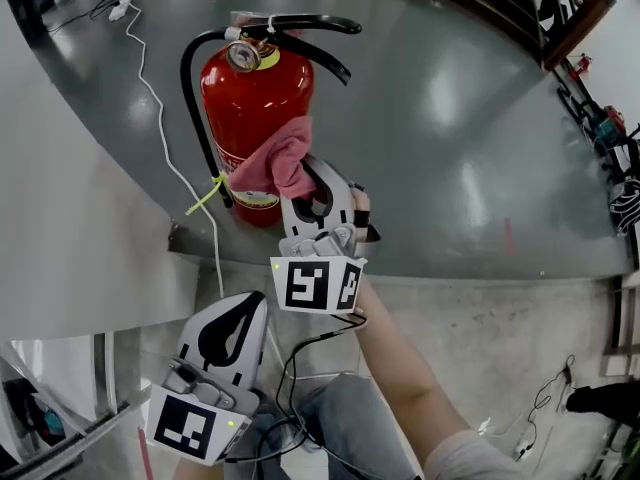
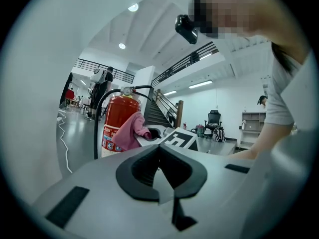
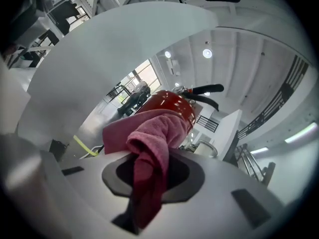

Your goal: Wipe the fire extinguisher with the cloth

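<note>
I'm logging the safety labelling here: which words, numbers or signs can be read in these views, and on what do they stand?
No text can be read in any view.
Label on the fire extinguisher: it carries print, too small and blurred to read.
Pressure gauge: the dial marks are too small to read.
Marker cubes: black and white square patterns, not words.

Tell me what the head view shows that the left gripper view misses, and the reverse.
Only the head view: a yellow strap, the marker cube on the left gripper, and the person's jeans. Only the left gripper view: a staircase, an office chair, people standing far off, and the left gripper's fingers closed on nothing. Both: the red fire extinguisher with the pink cloth held against it by the right gripper.
</note>
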The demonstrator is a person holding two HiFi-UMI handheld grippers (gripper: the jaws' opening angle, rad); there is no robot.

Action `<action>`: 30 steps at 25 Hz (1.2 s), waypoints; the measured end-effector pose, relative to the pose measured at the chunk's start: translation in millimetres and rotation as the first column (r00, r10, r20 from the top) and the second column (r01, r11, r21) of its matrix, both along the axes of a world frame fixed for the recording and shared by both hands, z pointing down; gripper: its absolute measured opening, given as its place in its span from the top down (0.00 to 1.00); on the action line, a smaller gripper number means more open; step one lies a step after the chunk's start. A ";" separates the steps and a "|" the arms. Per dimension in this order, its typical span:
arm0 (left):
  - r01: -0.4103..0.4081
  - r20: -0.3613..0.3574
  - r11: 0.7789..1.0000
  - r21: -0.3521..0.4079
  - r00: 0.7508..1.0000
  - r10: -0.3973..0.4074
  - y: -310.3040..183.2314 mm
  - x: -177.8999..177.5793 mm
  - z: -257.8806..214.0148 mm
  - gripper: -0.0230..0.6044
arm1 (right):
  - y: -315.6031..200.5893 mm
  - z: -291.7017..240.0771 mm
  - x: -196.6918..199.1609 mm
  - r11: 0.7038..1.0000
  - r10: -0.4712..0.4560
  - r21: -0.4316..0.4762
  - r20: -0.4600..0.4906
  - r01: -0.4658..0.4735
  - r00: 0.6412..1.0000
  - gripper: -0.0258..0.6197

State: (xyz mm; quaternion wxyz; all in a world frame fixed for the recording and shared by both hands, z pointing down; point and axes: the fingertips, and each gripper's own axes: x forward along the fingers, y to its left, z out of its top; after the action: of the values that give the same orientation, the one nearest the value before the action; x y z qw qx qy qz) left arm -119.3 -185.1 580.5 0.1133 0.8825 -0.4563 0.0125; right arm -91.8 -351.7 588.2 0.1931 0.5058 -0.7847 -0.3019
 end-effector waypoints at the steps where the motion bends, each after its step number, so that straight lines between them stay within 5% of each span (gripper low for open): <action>1: 0.001 -0.001 1.000 0.002 1.000 -0.001 0.2 -0.3 4.3 0.95 | -0.2 9.5 0.0 1.000 0.002 -0.006 -0.005 -0.002 1.000 0.83; 9: 0.026 0.046 0.999 0.035 0.999 -0.027 9.1 -13.7 8.4 0.95 | 6.9 71.0 -7.8 0.993 0.023 -0.111 -0.057 -0.029 0.998 0.83; 20: 0.034 0.062 0.998 0.052 0.997 -0.037 21.0 -20.8 -44.6 0.95 | 9.5 -25.1 -16.7 0.998 0.031 -0.050 0.005 -0.030 1.000 0.83; 30: 0.021 0.074 1.000 0.020 0.997 -0.023 40.7 -8.2 -129.0 0.95 | 42.4 -114.6 -7.8 0.996 0.004 -0.085 0.035 -0.001 0.999 0.83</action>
State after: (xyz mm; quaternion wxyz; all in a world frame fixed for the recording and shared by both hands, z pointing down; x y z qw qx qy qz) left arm -127.5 -144.4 451.4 0.0880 0.8774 -0.4699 0.0400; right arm -99.6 -309.3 473.6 0.2010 0.5035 -0.7994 -0.2590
